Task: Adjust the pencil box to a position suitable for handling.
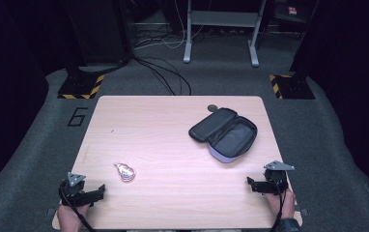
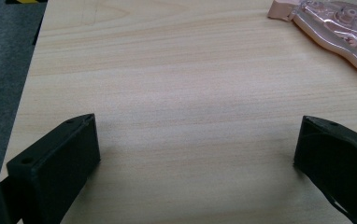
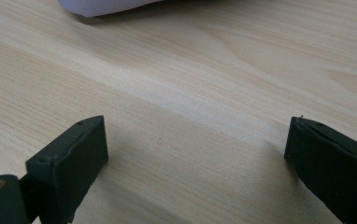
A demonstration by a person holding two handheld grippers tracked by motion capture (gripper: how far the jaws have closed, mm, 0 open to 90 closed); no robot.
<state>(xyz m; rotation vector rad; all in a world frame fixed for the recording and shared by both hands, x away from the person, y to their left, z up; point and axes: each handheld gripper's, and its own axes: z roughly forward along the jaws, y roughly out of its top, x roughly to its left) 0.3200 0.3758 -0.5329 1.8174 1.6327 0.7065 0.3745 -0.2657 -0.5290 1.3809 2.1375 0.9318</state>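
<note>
Left hand-held gripper sits near-left on the desk, jaws wide apart, with a pink clear tape dispenser just right of it; open dark pencil case far right; right hand-held gripper near-right, jaws apart too

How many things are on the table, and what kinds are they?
Pencil case, lying open: 1
Pink correction tape dispenser: 1
Small round dark thing behind the case, too small to tell: 1
Total: 3

Open dark pencil case far right — pink tape dispenser near left
</note>
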